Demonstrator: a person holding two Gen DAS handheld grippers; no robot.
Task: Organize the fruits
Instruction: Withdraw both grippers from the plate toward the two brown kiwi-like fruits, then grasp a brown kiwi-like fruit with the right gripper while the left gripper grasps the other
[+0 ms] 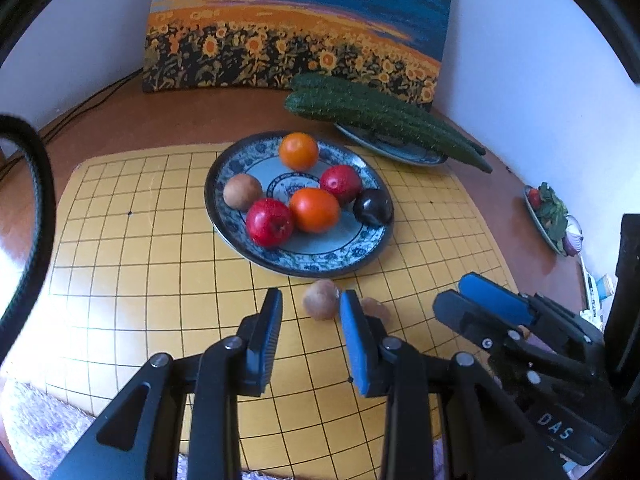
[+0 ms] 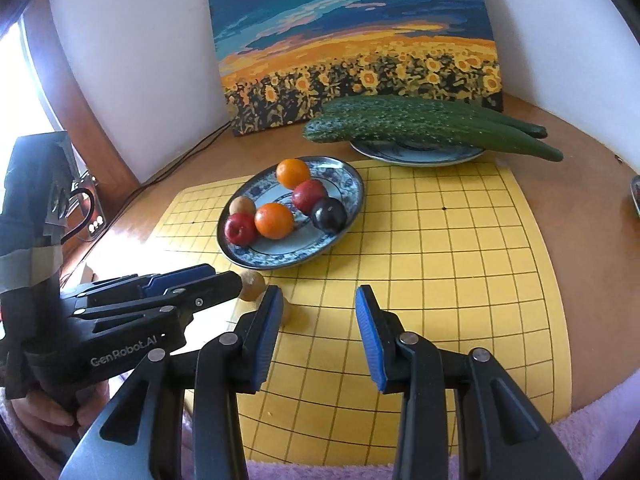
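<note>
A blue-patterned plate (image 1: pixel 236 240) on the yellow grid board (image 1: pixel 140 260) holds 6 round fruits. 2 brown round fruits (image 1: pixel 320 300) lie just before its near rim. Left tool (image 1: pixel 310 336) and right tool (image 2: pixel 316 332) both hang spread, holding nothing. 2 cucumbers (image 2: pixel 420 124) lie crosswise behind, tapered ends pointing right.

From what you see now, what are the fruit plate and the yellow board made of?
Plate: seemingly glazed ceramic; glossy, with a blue-and-white painted pattern and a dark rim. Board: unclear, perhaps thin wood or printed card; flat, matte yellow, with a black line grid.
</note>
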